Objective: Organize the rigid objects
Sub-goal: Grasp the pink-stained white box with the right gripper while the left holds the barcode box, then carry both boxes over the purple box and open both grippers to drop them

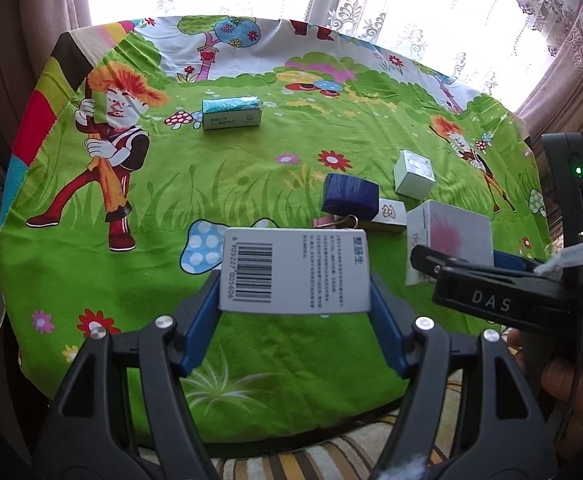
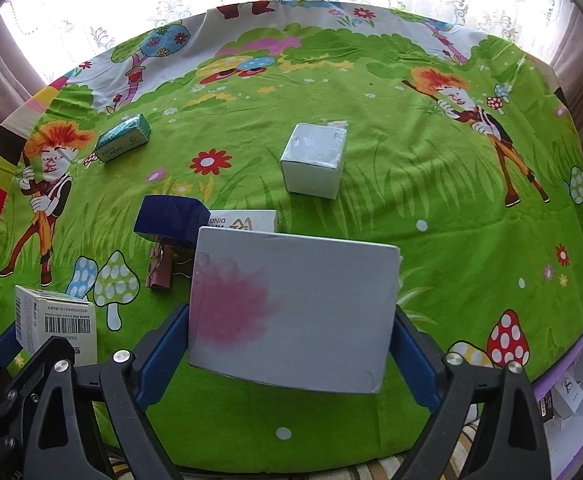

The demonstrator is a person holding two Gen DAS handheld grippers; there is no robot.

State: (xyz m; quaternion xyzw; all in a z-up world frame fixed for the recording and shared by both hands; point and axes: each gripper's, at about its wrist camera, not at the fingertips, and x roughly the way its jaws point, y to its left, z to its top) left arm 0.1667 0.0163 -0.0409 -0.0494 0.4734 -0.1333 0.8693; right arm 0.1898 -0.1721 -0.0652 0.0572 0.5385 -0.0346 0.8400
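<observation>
A white box with a barcode [image 1: 295,272] sits between the blue pads of my left gripper [image 1: 295,280], which is shut on it just above the green cartoon cloth [image 1: 171,184]. My right gripper [image 2: 291,312] is shut on a larger white box with a pink stain [image 2: 291,312], its pads against both sides. In the left wrist view that stained box [image 1: 455,236] stands just right of the barcode box. In the right wrist view the barcode box [image 2: 57,320] shows at the lower left.
Behind the held boxes lie a dark blue box [image 2: 171,216], a flat white logo box [image 2: 243,220] and a pink binder clip [image 2: 161,268]. A white cube [image 2: 315,160] stands mid-table, a teal box [image 2: 123,138] far left. Lace curtains hang behind.
</observation>
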